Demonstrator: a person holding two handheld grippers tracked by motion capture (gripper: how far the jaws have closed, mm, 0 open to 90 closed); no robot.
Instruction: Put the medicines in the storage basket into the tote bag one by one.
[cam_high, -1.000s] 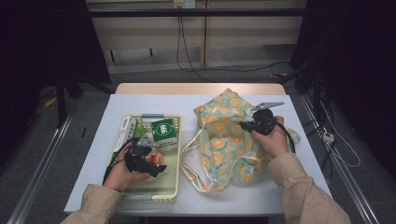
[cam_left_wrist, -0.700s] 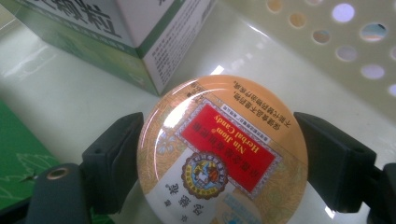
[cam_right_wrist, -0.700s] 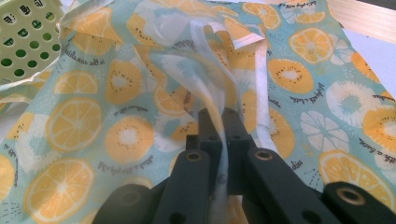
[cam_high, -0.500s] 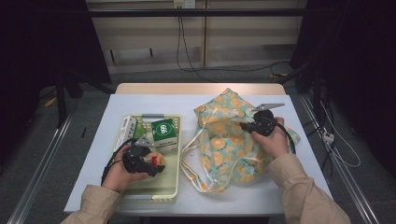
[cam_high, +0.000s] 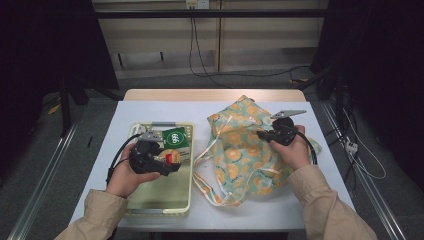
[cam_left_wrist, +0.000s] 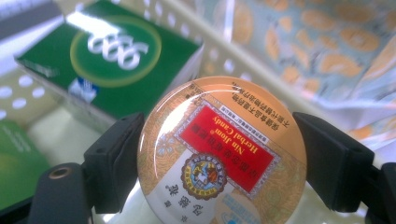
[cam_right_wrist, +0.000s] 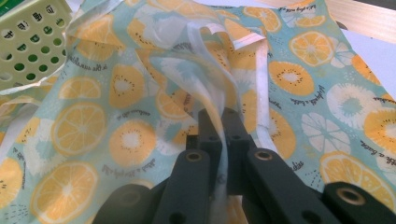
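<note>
Black left tongs (cam_left_wrist: 219, 154) clamp a round tin of herbal candy (cam_left_wrist: 222, 151) by its rim; their jaws have just been closing onto it. Compared with a second ago, the tin sits higher over the pale yellow basket (cam_high: 150, 207) at lower left of the high view, so it looks lifted out and bound for the bag. A green box (cam_left_wrist: 109, 60) lies behind it in the basket. Right tongs (cam_right_wrist: 223, 122), pinched tight on a fold of the orange-print fabric bag (cam_right_wrist: 116, 112), hold its mouth up at centre right of the worktop (cam_high: 320, 200).
</note>
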